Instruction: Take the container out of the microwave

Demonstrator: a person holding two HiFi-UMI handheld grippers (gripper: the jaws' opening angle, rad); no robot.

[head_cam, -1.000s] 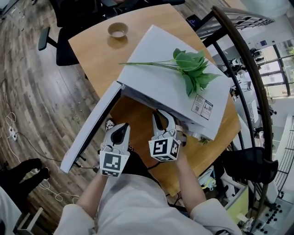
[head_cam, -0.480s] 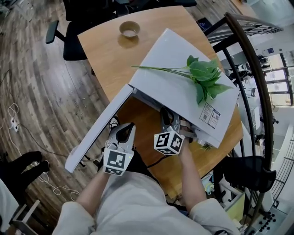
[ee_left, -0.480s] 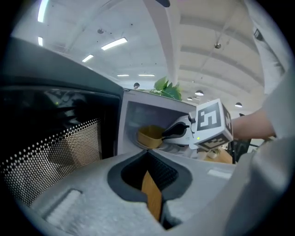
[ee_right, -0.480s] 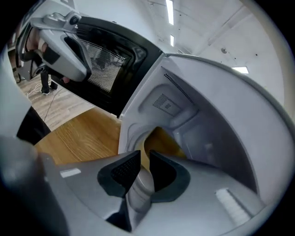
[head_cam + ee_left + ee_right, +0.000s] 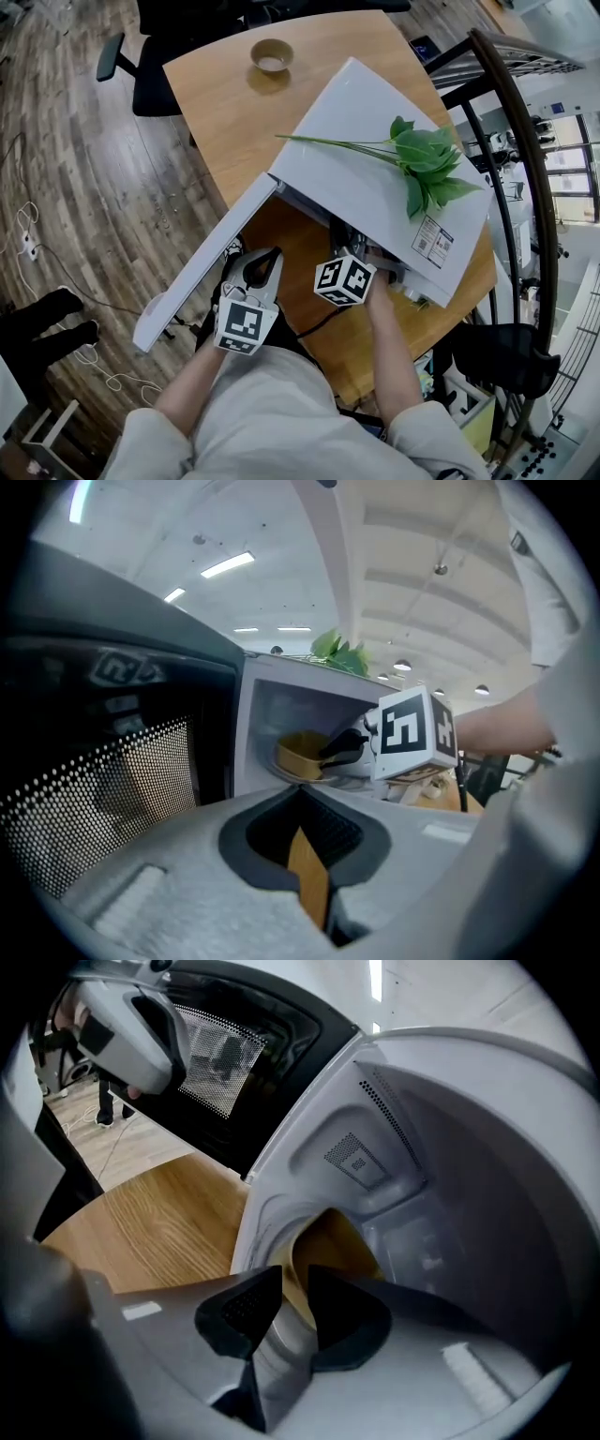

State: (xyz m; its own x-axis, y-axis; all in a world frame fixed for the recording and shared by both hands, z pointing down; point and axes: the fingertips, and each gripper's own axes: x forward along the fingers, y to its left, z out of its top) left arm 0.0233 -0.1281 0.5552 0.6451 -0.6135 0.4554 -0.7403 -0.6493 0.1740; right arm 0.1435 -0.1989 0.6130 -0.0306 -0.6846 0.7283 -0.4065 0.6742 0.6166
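Observation:
The white microwave [image 5: 375, 178] stands on a wooden table [image 5: 216, 103], its door [image 5: 202, 272] swung open to the left. A yellow container [image 5: 300, 754] sits on the turntable inside. My right gripper [image 5: 349, 246] reaches into the cavity, and only its marker cube shows in the head view. In the right gripper view its dark pads [image 5: 239, 1312] sit on either side of the container [image 5: 333, 1241] rim, closed on it. My left gripper [image 5: 262, 261] hangs in front of the door's inner side, fingertips together and holding nothing.
A green artificial plant [image 5: 422, 164] lies on top of the microwave. A small brown bowl [image 5: 271, 56] stands at the table's far end. Black chairs [image 5: 141, 66] stand beyond the table, and a black railing [image 5: 525, 159] curves along the right. Cables lie on the wood floor [image 5: 28, 244].
My right gripper has gone deeper into the microwave, so its fingers are now hidden in the head view. The left gripper has stayed by the open door.

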